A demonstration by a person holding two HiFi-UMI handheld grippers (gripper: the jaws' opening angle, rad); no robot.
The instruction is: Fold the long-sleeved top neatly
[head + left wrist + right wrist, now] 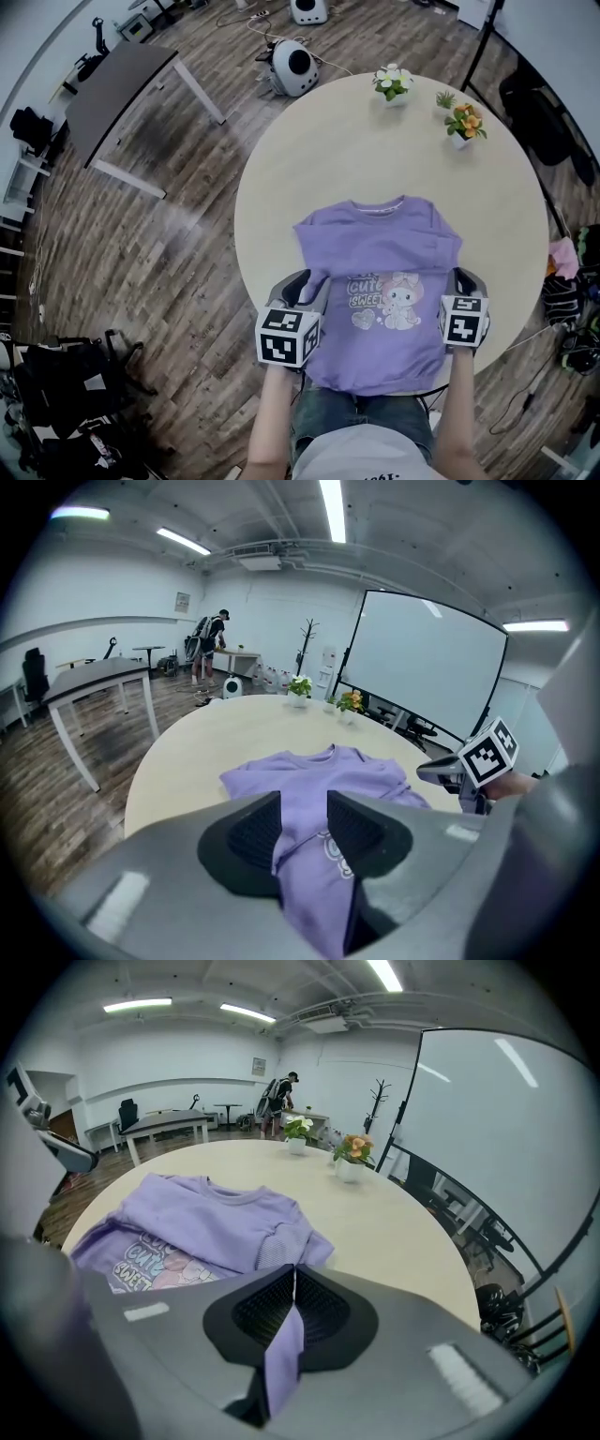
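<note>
Gripping purple long-sleeved cartoon-print top (380,281): left tongs (305,289) at 9 o'clock, right tongs (459,283) at 3, both clamped on fabric. Lift level, fold toward 12.

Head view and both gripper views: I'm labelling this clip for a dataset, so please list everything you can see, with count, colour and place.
top: 1, purple with a cartoon print, on the near part of the table
table: 1, round, pale beige, centre
potted plants: 2, one white-flowered, one orange-flowered, far side of the table
desk: 1, grey, on the floor at far left
floor: brown wood planks
screen: 1, white, beyond the table
person: 1, dark clothes, far end of the room
forearms: 2, bottom of the head view
left gripper: 1, grey, closed on the top's left side
right gripper: 1, grey, closed on the top's right side
</note>
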